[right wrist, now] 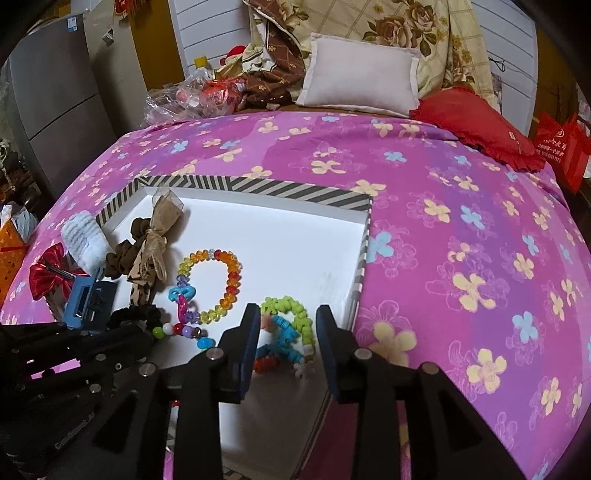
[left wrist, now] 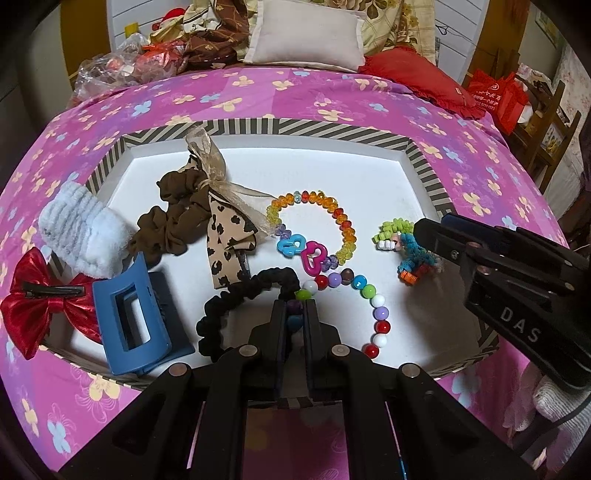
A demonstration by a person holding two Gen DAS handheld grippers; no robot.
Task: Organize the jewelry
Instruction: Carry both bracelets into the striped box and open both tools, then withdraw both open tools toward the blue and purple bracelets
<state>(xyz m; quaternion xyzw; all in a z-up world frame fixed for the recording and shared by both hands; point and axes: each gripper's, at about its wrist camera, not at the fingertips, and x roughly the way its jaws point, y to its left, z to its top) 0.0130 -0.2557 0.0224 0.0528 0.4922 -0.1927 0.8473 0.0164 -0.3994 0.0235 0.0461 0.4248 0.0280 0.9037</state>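
Observation:
A white tray with a striped rim [left wrist: 236,127] [right wrist: 258,186] lies on the pink bed. It holds an amber bead bracelet [left wrist: 347,225] [right wrist: 231,275], a round multicolour bead bracelet [left wrist: 376,306] [right wrist: 184,330], a green-blue-orange chunky bracelet [left wrist: 406,254] [right wrist: 288,332], a black scrunchie [left wrist: 236,302], a brown scrunchie with bow [left wrist: 177,229] and a blue claw clip [left wrist: 129,317]. My left gripper [left wrist: 294,308] is shut on the round bead bracelet. My right gripper [right wrist: 288,314] is open, its fingers either side of the chunky bracelet.
A red bow clip [left wrist: 33,302] and a white fluffy band [left wrist: 81,236] lie over the tray's left rim. Pillows [left wrist: 306,35], a red cushion [left wrist: 417,81] and plastic bags [left wrist: 122,66] sit at the bed's head. A red bag [left wrist: 498,96] stands at right.

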